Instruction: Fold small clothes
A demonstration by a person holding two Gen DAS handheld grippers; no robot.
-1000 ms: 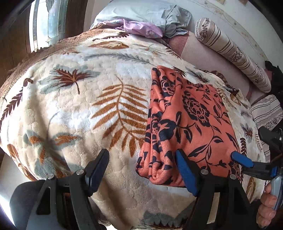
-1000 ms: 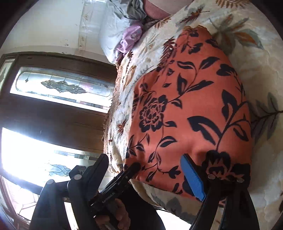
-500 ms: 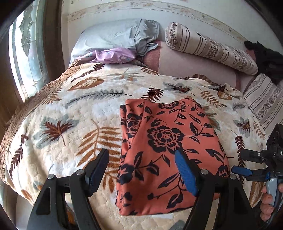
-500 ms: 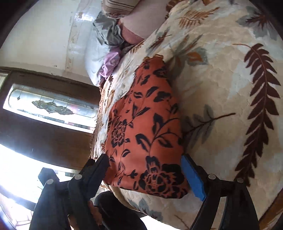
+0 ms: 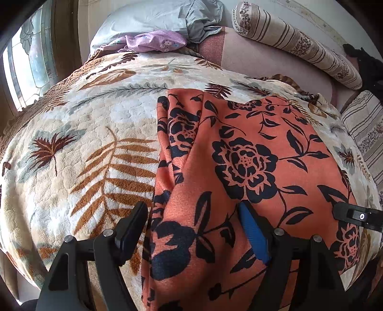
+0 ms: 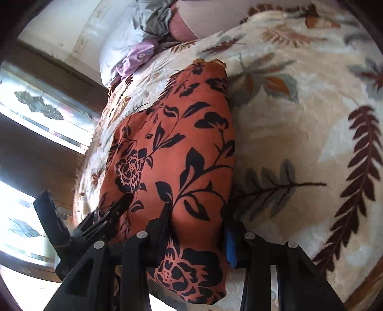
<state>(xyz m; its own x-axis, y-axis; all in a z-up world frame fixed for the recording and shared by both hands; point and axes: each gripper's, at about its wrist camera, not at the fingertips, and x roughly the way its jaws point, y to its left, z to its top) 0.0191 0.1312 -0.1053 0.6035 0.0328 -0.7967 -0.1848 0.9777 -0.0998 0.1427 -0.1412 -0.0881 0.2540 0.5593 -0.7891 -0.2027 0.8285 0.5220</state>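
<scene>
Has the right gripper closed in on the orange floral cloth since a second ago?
Yes. The right gripper now straddles the near end of the orange floral cloth, its jaws narrower than before; the leaf-print blanket beside it looks unmoved.

the folded cloth [image 5: 251, 167] lies on the blanket [image 5: 83, 148] covering the bed; pillows [image 5: 153, 19] and a bolster [image 5: 296, 40] lie behind it.

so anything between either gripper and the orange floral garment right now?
Nothing visible. The left gripper straddles the orange garment's near left edge, jaws open. The right gripper has a bulge of the same cloth between its fingers at the near right edge. Only the blanket lies around it.
</scene>
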